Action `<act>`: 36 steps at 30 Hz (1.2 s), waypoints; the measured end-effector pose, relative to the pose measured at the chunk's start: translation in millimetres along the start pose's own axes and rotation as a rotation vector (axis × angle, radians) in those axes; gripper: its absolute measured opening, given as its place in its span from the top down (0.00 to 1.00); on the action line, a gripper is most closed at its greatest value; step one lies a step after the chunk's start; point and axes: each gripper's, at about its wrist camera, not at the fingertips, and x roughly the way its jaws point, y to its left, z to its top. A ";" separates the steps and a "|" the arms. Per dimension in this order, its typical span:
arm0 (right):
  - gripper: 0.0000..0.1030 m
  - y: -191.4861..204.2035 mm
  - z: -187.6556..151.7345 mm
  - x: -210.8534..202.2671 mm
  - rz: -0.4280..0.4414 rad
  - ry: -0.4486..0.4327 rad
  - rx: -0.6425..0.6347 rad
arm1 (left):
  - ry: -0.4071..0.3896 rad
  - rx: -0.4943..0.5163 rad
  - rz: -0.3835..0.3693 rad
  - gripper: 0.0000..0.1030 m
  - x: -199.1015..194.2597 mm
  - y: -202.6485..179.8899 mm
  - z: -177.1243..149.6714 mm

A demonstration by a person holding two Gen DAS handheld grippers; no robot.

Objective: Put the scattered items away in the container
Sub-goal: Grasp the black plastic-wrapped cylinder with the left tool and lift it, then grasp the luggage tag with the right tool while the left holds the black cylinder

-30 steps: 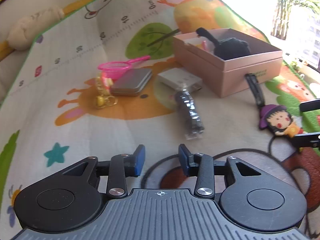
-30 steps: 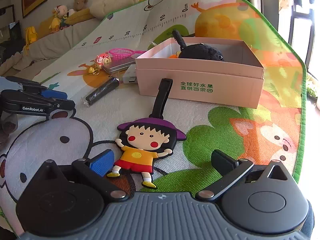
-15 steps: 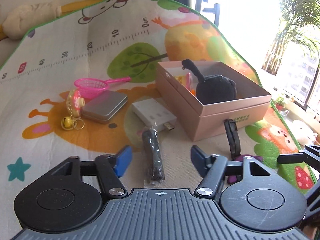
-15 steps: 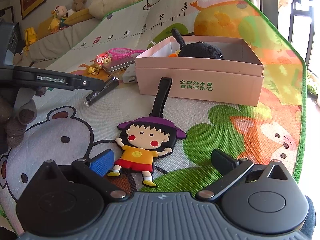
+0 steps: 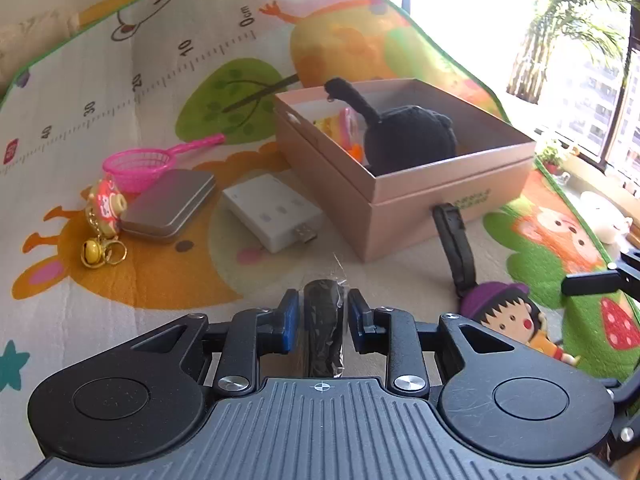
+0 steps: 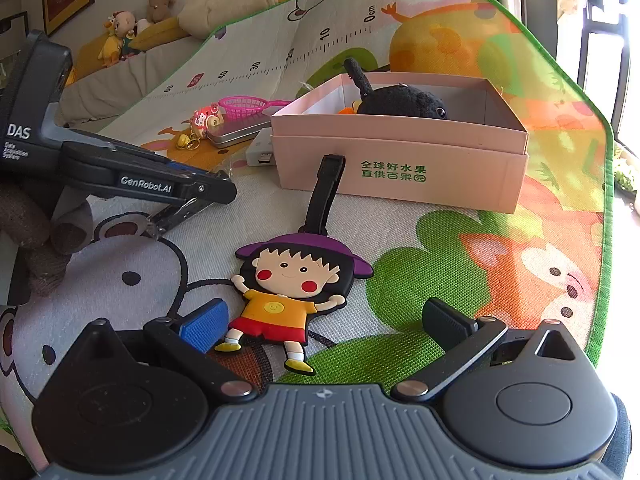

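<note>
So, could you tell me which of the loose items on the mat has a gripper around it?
The black wrapped stick, alone between the left gripper pads; the others lie untouched.

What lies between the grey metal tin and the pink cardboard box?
A white USB adapter block lies between the grey metal tin and pink cardboard box, clearest in the left wrist view.

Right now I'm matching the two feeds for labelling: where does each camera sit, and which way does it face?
Left wrist view: sits on the left tool, looking down along it across the play mat at the pink box; its fingers have just been closing on a black wrapped packet.
Right wrist view: sits on the right tool, open over the cartoon luggage tag, facing the box's printed side; a gloved hand shows at left.
Shared: box, tag, black plush, pink net, metal tin.
</note>
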 end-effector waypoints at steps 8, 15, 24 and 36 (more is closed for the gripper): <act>0.00 0.7 -0.3 0.5 -0.005 0.003 -0.006 | 0.020 0.062 -0.046 0.49 -45.5 -21.2 -39.0; 0.00 2.3 -0.3 1.1 -0.011 0.005 -0.011 | 0.027 0.142 0.079 0.15 -56.9 -6.7 -54.2; 0.00 3.1 1.5 2.3 -0.016 0.023 -0.013 | 0.012 -0.075 0.274 0.03 -62.2 41.1 -49.6; 0.00 24.9 5.9 2.0 -0.015 0.052 -0.003 | -0.113 -0.170 0.215 0.00 -65.7 -3.6 -73.8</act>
